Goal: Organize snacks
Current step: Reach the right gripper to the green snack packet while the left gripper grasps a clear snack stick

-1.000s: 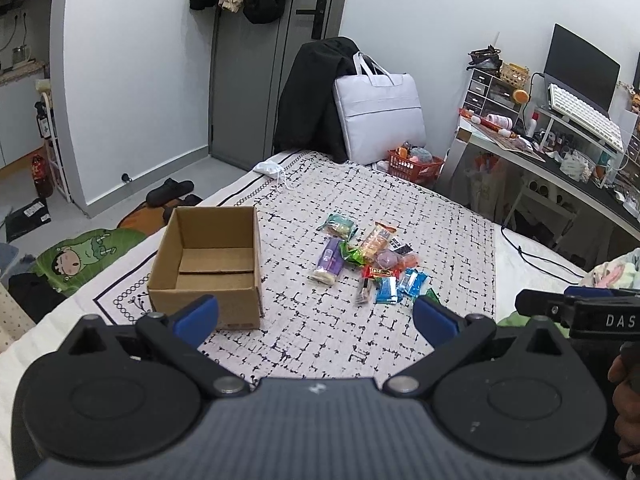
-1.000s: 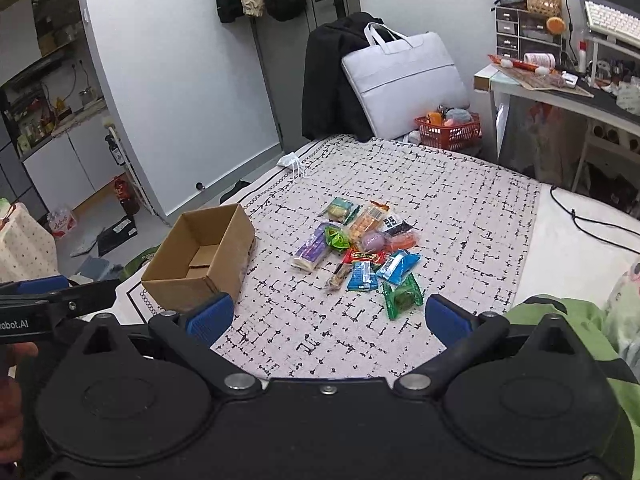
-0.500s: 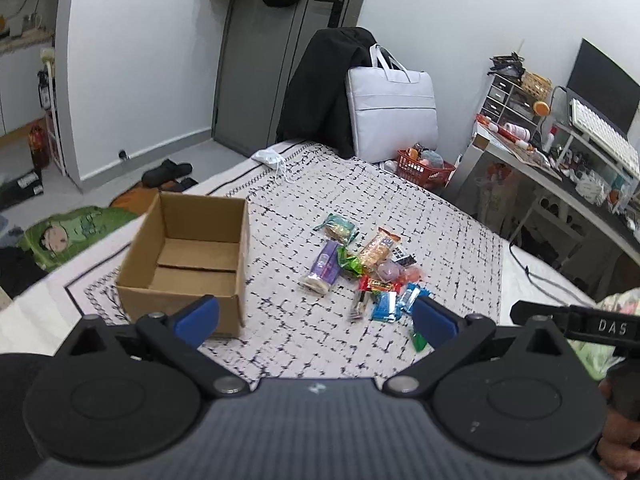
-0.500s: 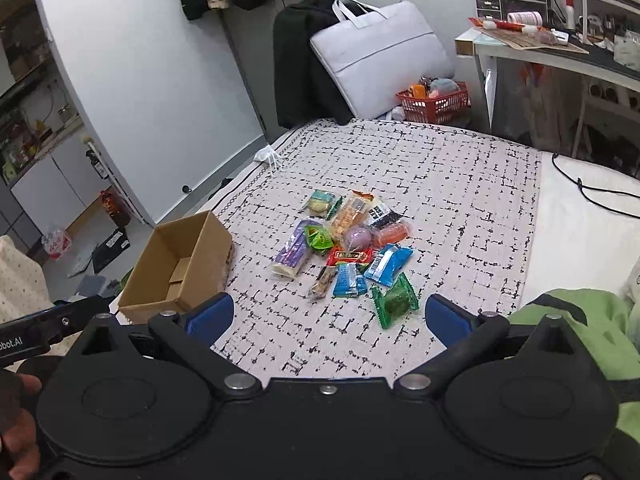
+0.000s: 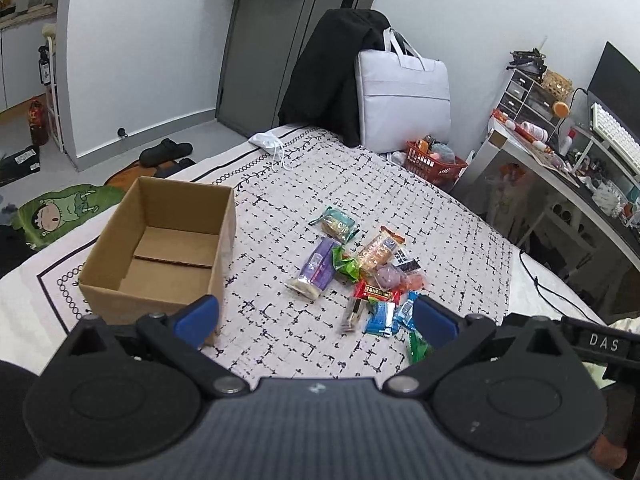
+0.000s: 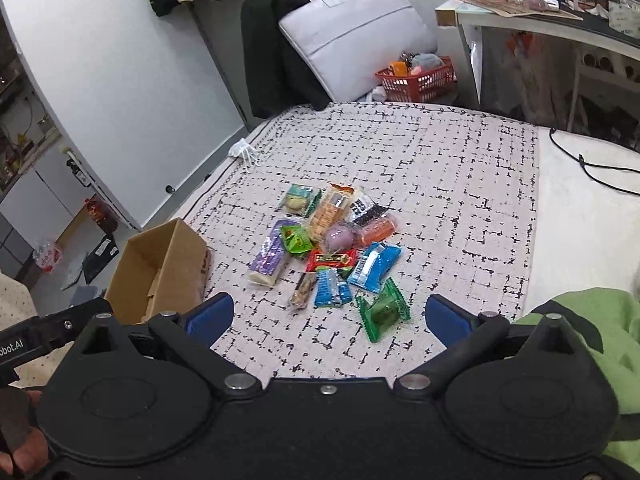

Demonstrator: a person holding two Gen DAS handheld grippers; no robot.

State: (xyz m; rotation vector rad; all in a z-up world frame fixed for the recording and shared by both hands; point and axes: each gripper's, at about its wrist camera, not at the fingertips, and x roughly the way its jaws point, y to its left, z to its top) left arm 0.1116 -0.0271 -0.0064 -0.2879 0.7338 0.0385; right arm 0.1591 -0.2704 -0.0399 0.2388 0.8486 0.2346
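An open, empty cardboard box (image 5: 160,248) sits on the patterned bed cover; it also shows in the right wrist view (image 6: 160,268). Several wrapped snacks lie in a pile (image 5: 360,276) to its right, among them a purple pack (image 6: 270,258), blue packs (image 6: 374,266) and a green pack (image 6: 384,310). My left gripper (image 5: 316,320) is open and empty, above the cover in front of box and pile. My right gripper (image 6: 328,314) is open and empty, just short of the green pack.
A white bag (image 5: 402,100) and black coat (image 5: 324,76) stand at the bed's far end, with a red basket (image 5: 436,160) beside them. A cluttered desk (image 5: 560,168) is on the right. A green garment (image 6: 580,340) lies at the right.
Both grippers have moved forward and down toward the bed; the box and snack pile appear larger and closer. Both stay open.
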